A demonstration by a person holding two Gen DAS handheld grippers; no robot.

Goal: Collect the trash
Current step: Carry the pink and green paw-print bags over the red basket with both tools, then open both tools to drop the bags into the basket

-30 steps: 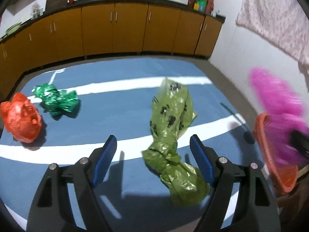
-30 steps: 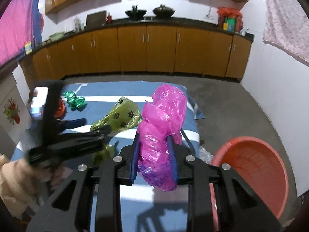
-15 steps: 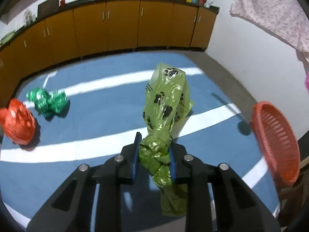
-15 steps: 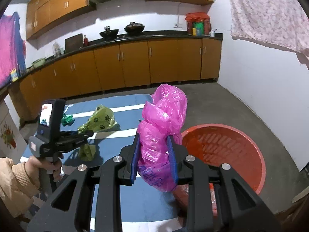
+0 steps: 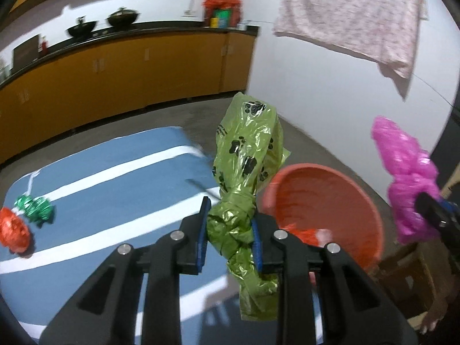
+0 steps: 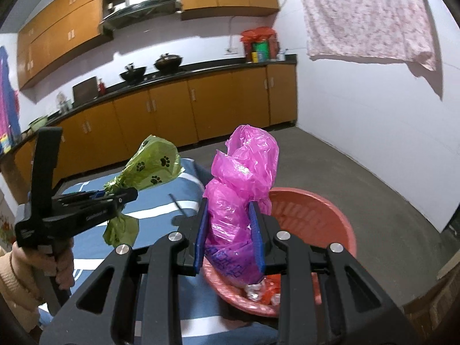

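My left gripper (image 5: 230, 230) is shut on the knot of a green paw-print bag (image 5: 247, 155), lifted clear of the mat and hanging beside the red basket (image 5: 356, 195). My right gripper (image 6: 228, 231) is shut on a pink bag (image 6: 244, 178) held over the red basket (image 6: 330, 215). In the right wrist view the left gripper (image 6: 115, 195) shows at the left with the green bag (image 6: 152, 166). In the left wrist view the pink bag (image 5: 402, 172) shows at the far right. Some red and silvery trash (image 6: 264, 290) lies in the basket.
A crumpled green foil bag (image 5: 36, 207) and a red bag (image 5: 13, 231) lie on the blue striped mat (image 5: 115, 201) at the left. Orange cabinets (image 6: 201, 100) run along the back wall. A cardboard box (image 5: 408, 276) stands right of the basket. A pale cloth (image 6: 368, 14) hangs above.
My left gripper shut on the green bag's knot, then lifted it off the mat toward the basket. The right gripper carried the pink bag over the basket.
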